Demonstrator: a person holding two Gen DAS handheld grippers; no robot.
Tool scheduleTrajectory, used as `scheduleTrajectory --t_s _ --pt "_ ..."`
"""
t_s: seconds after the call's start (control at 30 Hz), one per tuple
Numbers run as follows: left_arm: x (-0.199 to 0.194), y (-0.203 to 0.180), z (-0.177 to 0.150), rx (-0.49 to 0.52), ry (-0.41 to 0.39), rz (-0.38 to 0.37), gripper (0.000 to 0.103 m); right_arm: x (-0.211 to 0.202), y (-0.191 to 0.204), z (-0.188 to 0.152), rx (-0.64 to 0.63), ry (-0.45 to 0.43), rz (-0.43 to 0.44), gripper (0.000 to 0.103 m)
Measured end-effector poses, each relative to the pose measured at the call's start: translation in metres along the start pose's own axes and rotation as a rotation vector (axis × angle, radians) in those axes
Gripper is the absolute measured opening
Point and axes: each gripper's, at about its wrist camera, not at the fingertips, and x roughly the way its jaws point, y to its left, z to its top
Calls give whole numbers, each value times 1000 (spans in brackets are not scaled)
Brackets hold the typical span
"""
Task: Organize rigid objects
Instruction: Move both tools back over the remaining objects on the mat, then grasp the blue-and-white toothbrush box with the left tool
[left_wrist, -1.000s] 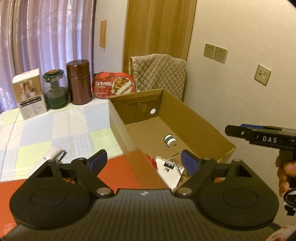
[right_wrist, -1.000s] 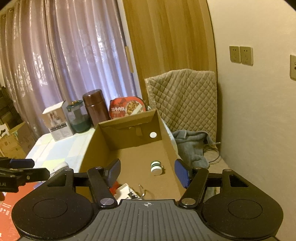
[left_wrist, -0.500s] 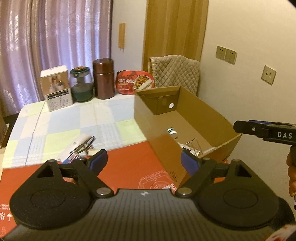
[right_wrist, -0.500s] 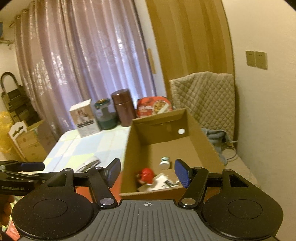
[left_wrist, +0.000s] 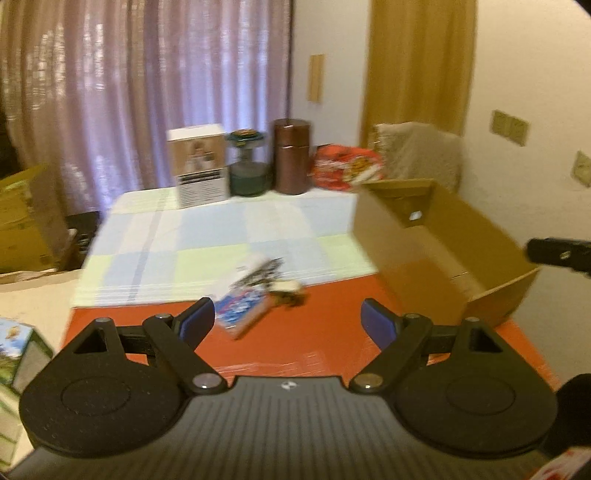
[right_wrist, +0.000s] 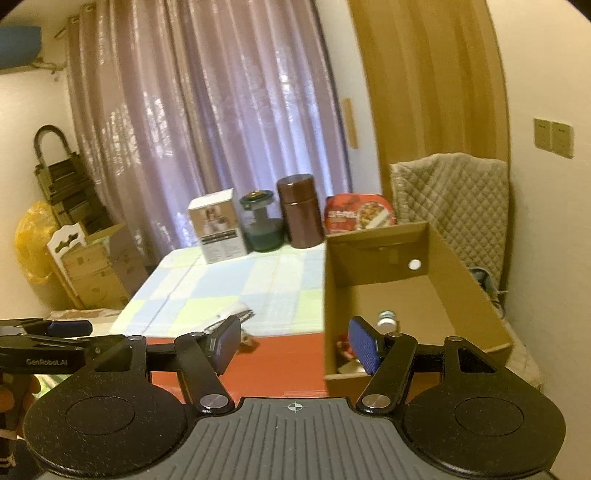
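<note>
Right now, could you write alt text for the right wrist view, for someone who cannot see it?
An open, empty right tool points over a red table toward an open cardboard box holding a small white bottle. Beyond lie a checked cloth, a white carton, a green jar, a brown canister and purple curtains. The left tool shows at the left edge.

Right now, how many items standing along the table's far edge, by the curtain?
4, left to right: white carton, green-lidded glass jar, brown canister, red food tray propped just behind the cardboard box. The box wall could hide more.
</note>
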Motion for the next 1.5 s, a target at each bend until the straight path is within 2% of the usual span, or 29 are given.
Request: scheduleTrajectory --t_s 0.17,0.3,0.53,0.7,0.8,0.93,1.13,1.5 --pt "13 32 -17 -31 31 62 84 22 14 -13 -19 26 26 62" --pt "27 46 -26 -10 8 83 84 49 24 -24 -26 69 54 62" --pt "67 64 -27 -16 46 0 84 101 41 -36 -68 113 96 62" --pt "106 68 -30 44 65 -5 84 143 42 -39 -74 141 103 62" --pt "129 74 -33 50 61 -11 84 173 38 -41 -59 171 96 62" --pt "159 81 -36 51 96 -36 84 205 35 -41 -45 205 100 62" --pt "197 82 -30 135 112 -73 84 254 29 -40 -45 254 99 62" --pt "251 75 -31 220 188 -110 71 303 23 -43 -41 312 120 62"
